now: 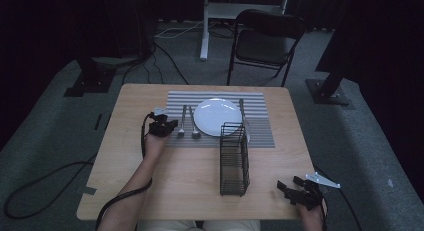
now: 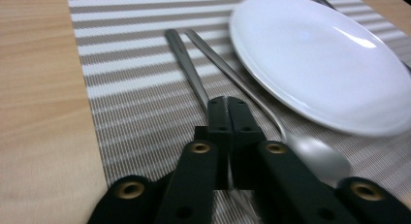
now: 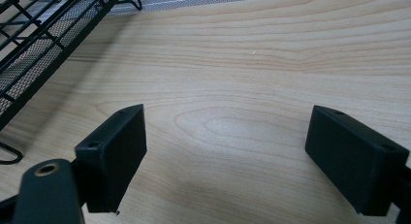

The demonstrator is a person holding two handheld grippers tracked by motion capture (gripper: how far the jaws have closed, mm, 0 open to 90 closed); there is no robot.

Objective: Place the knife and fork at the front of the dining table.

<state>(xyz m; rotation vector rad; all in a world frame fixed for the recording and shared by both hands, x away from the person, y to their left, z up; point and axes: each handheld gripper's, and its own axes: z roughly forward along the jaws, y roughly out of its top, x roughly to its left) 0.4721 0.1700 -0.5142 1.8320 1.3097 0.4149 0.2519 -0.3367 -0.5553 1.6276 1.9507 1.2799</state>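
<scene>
A fork (image 2: 184, 64) and a spoon (image 2: 315, 156) lie side by side on a striped placemat (image 2: 135, 103), left of a white plate (image 2: 320, 64). My left gripper (image 2: 228, 115) is shut low over the fork's lower handle, which runs in between the jaws. From above, the left gripper (image 1: 171, 126) is at the placemat's left edge beside the fork (image 1: 183, 122). A knife (image 1: 242, 111) lies right of the plate (image 1: 217, 116). My right gripper (image 1: 290, 187) rests open near the table's front right corner, over bare wood (image 3: 228, 146).
A black wire caddy (image 1: 234, 161) stands in the middle of the table, partly on the placemat's front edge; its side (image 3: 43, 44) is at the upper left in the right gripper view. A folding chair (image 1: 267, 38) stands beyond the table.
</scene>
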